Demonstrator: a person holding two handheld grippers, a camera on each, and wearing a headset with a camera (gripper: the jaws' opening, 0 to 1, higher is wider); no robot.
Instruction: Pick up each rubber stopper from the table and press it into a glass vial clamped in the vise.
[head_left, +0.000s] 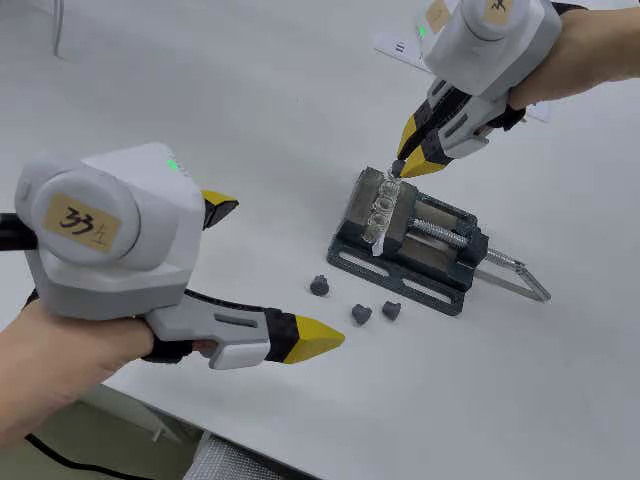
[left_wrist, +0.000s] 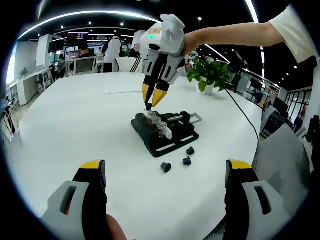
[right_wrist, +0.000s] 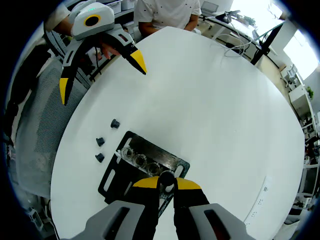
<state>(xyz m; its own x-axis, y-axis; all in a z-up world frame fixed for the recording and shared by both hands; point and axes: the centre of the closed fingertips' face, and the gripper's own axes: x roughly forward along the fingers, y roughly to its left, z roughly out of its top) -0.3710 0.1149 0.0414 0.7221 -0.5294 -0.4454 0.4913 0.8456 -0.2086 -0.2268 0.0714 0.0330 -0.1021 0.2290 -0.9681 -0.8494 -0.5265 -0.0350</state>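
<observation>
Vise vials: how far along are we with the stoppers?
Done: nothing seems seated; the three glass vials visible in the vise look open. In hand: the right tool is shut on a rubber stopper at the end of the row; whether it is seated cannot be told. Left: three stoppers lie on the table, and the left tool is open and empty.

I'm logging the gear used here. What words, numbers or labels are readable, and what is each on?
"33", then a blurred handwritten mark: tan sticker on the white left gripper.
Second tan sticker, on the white right gripper: cut off, unreadable.
White card at the picture's top: print too small.
</observation>
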